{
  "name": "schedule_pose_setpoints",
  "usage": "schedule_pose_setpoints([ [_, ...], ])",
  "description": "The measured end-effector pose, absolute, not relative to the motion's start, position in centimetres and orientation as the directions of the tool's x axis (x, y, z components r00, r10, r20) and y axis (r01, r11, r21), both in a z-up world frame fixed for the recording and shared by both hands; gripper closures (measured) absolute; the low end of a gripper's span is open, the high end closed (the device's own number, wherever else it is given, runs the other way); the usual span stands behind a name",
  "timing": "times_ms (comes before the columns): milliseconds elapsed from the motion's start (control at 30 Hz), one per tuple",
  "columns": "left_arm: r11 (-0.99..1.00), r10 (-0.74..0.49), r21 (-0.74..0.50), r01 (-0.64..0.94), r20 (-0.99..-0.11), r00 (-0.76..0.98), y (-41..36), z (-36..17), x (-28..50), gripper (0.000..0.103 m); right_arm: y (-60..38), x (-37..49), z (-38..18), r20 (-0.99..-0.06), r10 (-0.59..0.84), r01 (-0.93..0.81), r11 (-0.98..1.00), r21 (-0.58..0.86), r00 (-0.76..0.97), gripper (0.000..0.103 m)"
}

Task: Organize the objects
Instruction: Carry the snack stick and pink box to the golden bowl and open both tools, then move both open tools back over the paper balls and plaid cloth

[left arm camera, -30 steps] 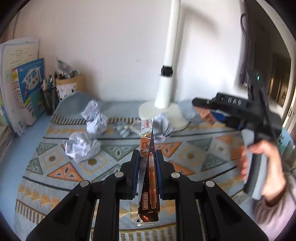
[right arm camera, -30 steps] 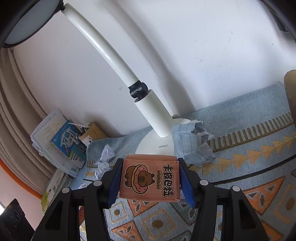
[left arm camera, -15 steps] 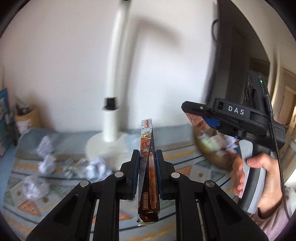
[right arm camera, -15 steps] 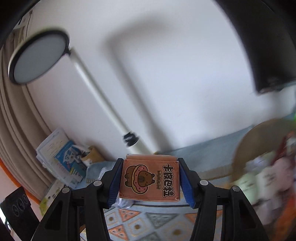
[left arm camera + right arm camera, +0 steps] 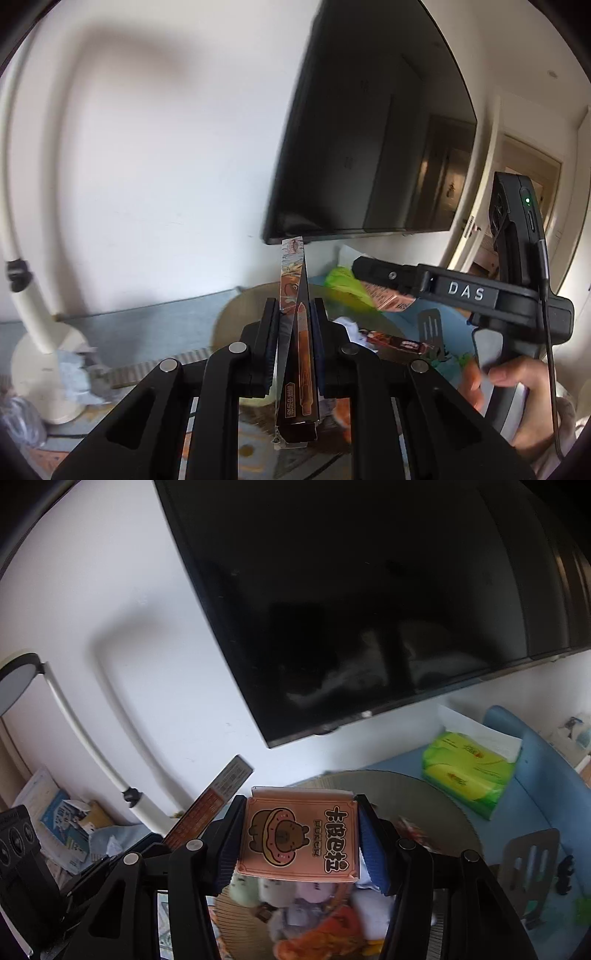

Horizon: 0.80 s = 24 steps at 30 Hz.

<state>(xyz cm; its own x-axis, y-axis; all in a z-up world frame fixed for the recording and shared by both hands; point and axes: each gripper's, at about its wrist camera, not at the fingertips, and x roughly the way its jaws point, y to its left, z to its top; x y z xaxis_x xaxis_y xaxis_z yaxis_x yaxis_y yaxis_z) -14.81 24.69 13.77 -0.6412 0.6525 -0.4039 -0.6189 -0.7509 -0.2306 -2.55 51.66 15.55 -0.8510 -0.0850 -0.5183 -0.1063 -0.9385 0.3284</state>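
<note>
Grippers: two, left gripper [image 5: 293, 332] and right gripper [image 5: 299, 834]
Card boxes: two, a slim dark card box [image 5: 297, 369] and a pink capybara card box [image 5: 299, 836]
Tissue packs: one green tissue pack [image 5: 467, 775]
Slotted spatulas: one slotted spatula [image 5: 528, 864]
Desk lamps: one white desk lamp [image 5: 74, 716]
Wall screens: one black screen [image 5: 369, 590]

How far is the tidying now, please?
Midway. The round basket already holds soft toys. In hand: left gripper shut on a thin flat packet, right gripper on a pink card box. Neither is put down; crumpled paper remains by the lamp.
</note>
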Motion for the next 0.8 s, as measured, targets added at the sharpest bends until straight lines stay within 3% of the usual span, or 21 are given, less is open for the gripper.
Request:
schedule_pose_setpoints([
  [100,-0.739,0.656,-0.208,-0.641,-0.442,-0.612,27.3,12.7,-15.2,0.088,52.8,-3.0,14.5,-0.567,-0.054,-0.158,-0.934,0.319,-0.822,0.046],
  [133,-0.753,0.631,-0.183,-0.632,-0.474,-0.614,28.2,12.1,-15.4,0.085,53.1,-3.1,14.1,-0.585,-0.053,-0.173,-0.930,0.325,-0.809,0.034],
  [167,-0.764,0.610,-0.173,-0.621,-0.504,-0.611,28.7,11.6,-15.8,0.065,53.3,-3.4,13.6,-0.606,-0.060,-0.187,-0.923,0.336,-0.793,0.022],
  [200,-0.768,0.596,-0.183,-0.614,-0.555,-0.580,29.4,10.8,-16.4,0.032,53.8,-3.8,12.8,-0.646,-0.074,-0.213,-0.910,0.355,-0.760,0.000],
  [233,-0.769,0.587,-0.200,-0.607,-0.598,-0.546,29.8,10.2,-17.0,0.010,53.8,-3.9,12.0,-0.669,-0.082,-0.233,-0.900,0.368,-0.738,0.000],
  [267,-0.776,0.579,-0.227,-0.589,-0.627,-0.521,29.9,9.6,-17.7,0.001,54.3,-4.1,11.5,-0.682,-0.085,-0.253,-0.889,0.381,-0.727,0.000],
  [400,-0.768,0.606,-0.302,-0.565,-0.629,-0.487,29.2,8.8,-18.3,0.001,54.2,-3.7,11.4,-0.652,-0.070,-0.276,-0.868,0.413,-0.755,0.000],
  [600,-0.800,0.568,-0.285,-0.528,-0.642,-0.515,26.0,9.5,-18.5,0.001,52.0,-3.6,13.2,-0.627,-0.111,-0.260,-0.844,0.469,-0.771,0.000],
  [800,-0.854,0.498,-0.249,-0.457,-0.648,-0.577,19.1,10.3,-17.0,0.001,44.9,-4.1,14.9,-0.619,-0.161,-0.168,-0.883,0.438,-0.768,0.000],
])
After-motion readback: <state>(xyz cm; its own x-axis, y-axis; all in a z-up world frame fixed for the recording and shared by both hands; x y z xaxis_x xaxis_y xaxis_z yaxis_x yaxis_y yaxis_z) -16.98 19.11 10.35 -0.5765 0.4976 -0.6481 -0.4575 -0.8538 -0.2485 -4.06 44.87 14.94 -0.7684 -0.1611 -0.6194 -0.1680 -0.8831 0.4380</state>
